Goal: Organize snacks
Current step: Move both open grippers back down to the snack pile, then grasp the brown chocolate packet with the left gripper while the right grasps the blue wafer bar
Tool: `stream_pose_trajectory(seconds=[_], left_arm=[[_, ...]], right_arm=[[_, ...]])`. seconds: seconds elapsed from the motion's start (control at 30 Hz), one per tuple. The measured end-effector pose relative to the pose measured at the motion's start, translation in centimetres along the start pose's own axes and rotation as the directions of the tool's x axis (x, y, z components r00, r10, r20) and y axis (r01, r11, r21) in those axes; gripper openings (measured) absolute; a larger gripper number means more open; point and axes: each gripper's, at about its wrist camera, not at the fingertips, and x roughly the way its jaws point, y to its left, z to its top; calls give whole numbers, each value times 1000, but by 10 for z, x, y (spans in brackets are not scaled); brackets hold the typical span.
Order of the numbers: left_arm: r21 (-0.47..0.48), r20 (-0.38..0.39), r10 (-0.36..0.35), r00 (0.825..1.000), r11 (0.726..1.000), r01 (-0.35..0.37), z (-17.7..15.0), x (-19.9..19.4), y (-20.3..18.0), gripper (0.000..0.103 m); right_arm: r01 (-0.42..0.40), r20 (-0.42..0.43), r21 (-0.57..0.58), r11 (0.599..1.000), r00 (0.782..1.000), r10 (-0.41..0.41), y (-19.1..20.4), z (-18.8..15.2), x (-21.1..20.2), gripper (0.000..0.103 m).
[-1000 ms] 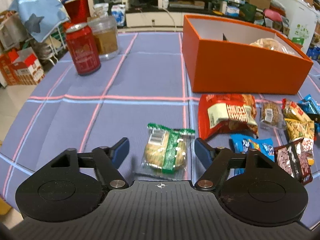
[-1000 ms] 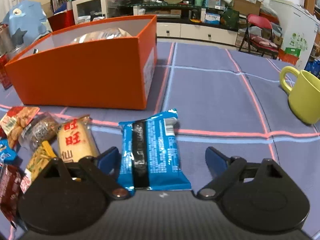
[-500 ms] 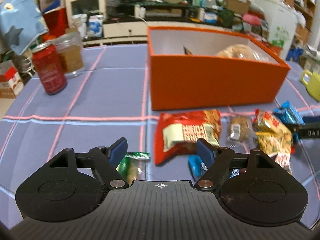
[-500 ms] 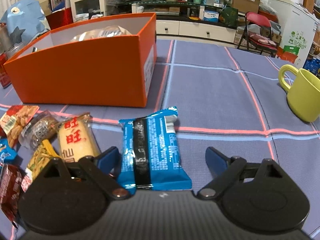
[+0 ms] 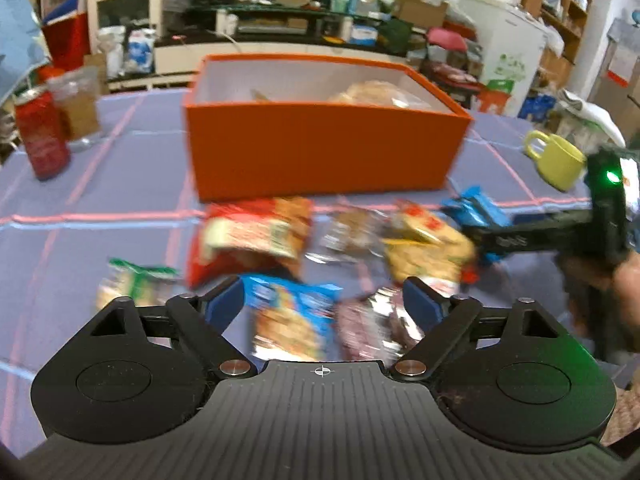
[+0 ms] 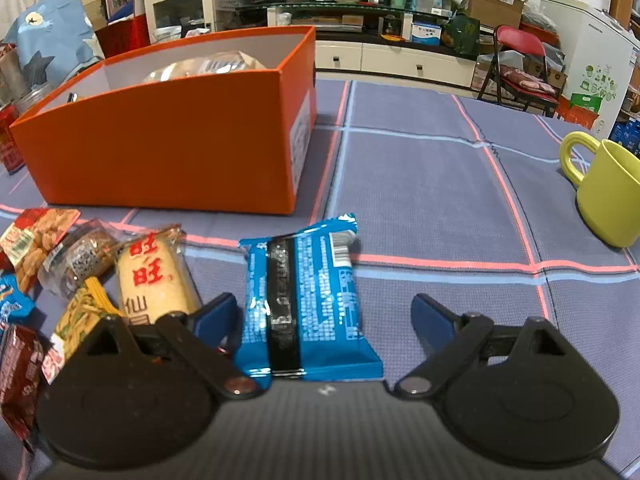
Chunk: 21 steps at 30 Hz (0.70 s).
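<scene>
My left gripper (image 5: 322, 298) hovers over the snack pile in a blurred left wrist view, its jaws opening. A blue-and-orange packet (image 5: 292, 316) and a dark red packet (image 5: 372, 328) lie on the cloth between its fingers, and neither pad presses on them. A green packet (image 5: 132, 284) lies off to the left, a red bag (image 5: 252, 236) just ahead. The orange box (image 5: 320, 148) stands behind the pile. My right gripper (image 6: 322, 312) is open around a blue packet (image 6: 304, 296) lying flat, with the right pad well apart from it.
A clear bag (image 6: 208, 68) lies inside the orange box (image 6: 168, 148). A rice-cracker packet (image 6: 156, 280) and other snacks sit left of the blue packet. A yellow-green mug (image 6: 608, 188) stands at the right. A red can (image 5: 40, 136) and a jar (image 5: 80, 112) stand at the far left.
My left gripper has swung right, away from the green packet, and its jaws have widened over the blue-and-orange and dark red packets. The right gripper and its blue packet have not moved.
</scene>
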Motion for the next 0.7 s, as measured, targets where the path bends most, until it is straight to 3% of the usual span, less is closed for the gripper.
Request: stream_pose_trajectory(seconds=[0.17, 0.33, 0.4, 0.43, 0.47, 0.7], left_arm=[[56, -41, 28, 999, 998, -26, -13, 12, -28, 74], [-14, -44, 38, 998, 999, -38, -14, 24, -24, 70], [-44, -31, 30, 999, 999, -31, -12, 24, -22, 60], [-71, -27, 16, 1000, 997, -18, -12, 23, -20, 42], [-100, -25, -8, 1000, 995, 5, -12, 20, -17, 35], [-82, -49, -44, 998, 996, 40, -16, 26, -24, 46]], right_arm=[[1, 3, 0, 1000, 1000, -1, 0, -1, 0, 93], [1, 3, 1, 1000, 1000, -1, 0, -1, 0, 93], [0, 0, 0, 1000, 1000, 0, 0, 0, 0, 93], [0, -4, 1, 1000, 1000, 0, 0, 0, 0, 92], [0, -7, 3, 1000, 1000, 0, 0, 1, 0, 92], [2, -14, 3, 1000, 1000, -2, 1, 0, -1, 93]])
